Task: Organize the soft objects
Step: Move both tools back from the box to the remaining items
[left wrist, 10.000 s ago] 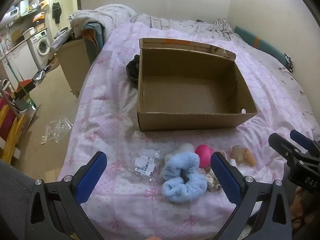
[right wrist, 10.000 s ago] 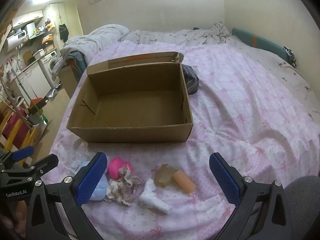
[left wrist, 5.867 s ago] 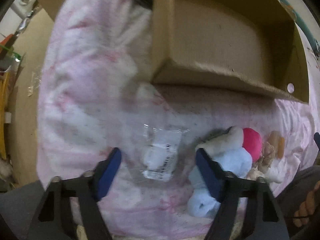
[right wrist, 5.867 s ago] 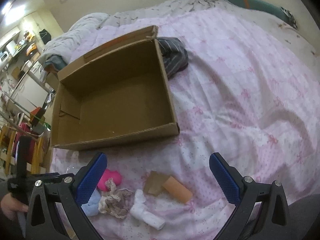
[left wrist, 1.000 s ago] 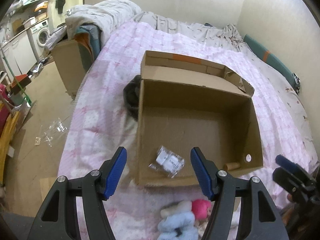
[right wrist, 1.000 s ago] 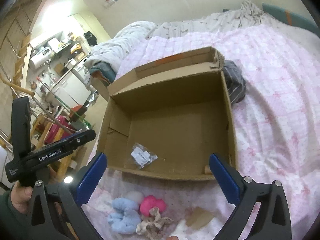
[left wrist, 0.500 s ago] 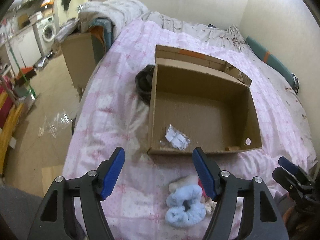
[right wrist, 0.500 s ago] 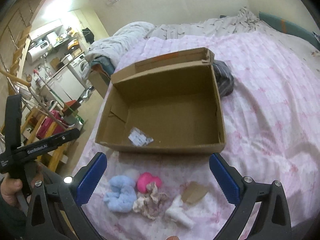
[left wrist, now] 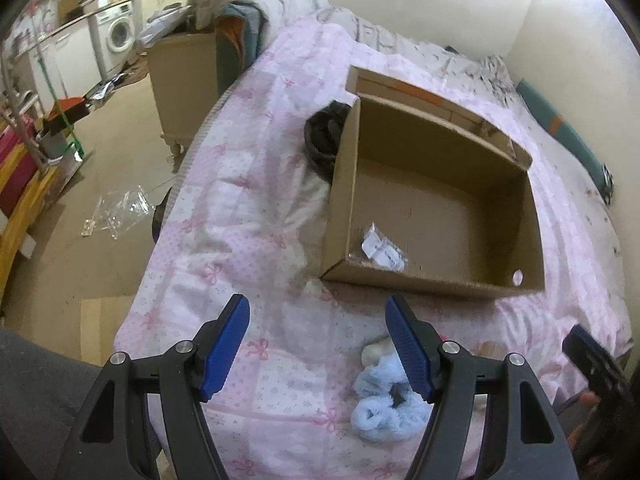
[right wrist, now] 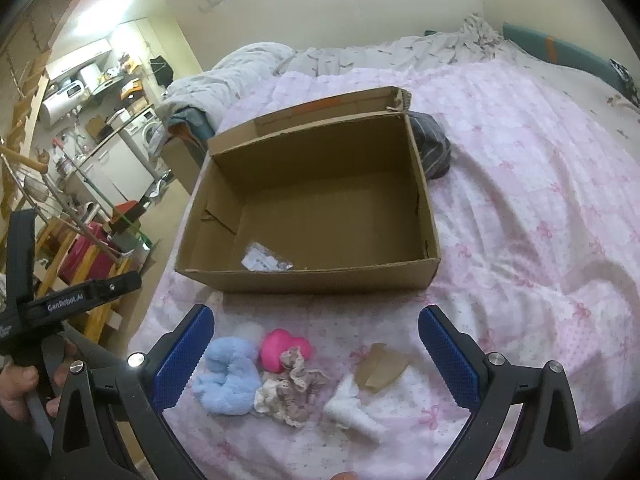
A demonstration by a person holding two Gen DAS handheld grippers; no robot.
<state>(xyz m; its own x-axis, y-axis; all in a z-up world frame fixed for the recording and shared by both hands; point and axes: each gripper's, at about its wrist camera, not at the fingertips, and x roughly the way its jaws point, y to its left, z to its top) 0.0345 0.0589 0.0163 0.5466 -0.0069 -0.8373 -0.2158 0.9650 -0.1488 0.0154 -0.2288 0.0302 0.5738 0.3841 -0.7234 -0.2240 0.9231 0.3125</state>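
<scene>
An open cardboard box (right wrist: 312, 280) stands on the pink bedspread, with a clear plastic packet (right wrist: 264, 262) lying in its near left corner. In front of it lie a light blue scrunchie (right wrist: 230, 380), a pink soft item (right wrist: 284, 346), a lacy scrunchie (right wrist: 288, 392), a white cloth piece (right wrist: 352, 404) and a brown paper scrap (right wrist: 380, 368). My right gripper (right wrist: 316, 316) hangs open above this pile. My left gripper (left wrist: 317, 308) is open over bare bedspread, with the blue scrunchie (left wrist: 380, 408) under its right finger. The box (left wrist: 340, 200) and packet (left wrist: 382, 248) lie beyond it.
A dark striped cloth (right wrist: 432, 152) lies against the box's far side. The bed's left edge drops to a floor with a plastic bag (left wrist: 116, 212) and a low cabinet (left wrist: 184, 68). Rumpled bedding is piled at the bed's head.
Both grippers have drawn back from the box toward the near bed edge, and the soft pile has come into view. The packet, on the bed ten seconds ago, now lies in the box.
</scene>
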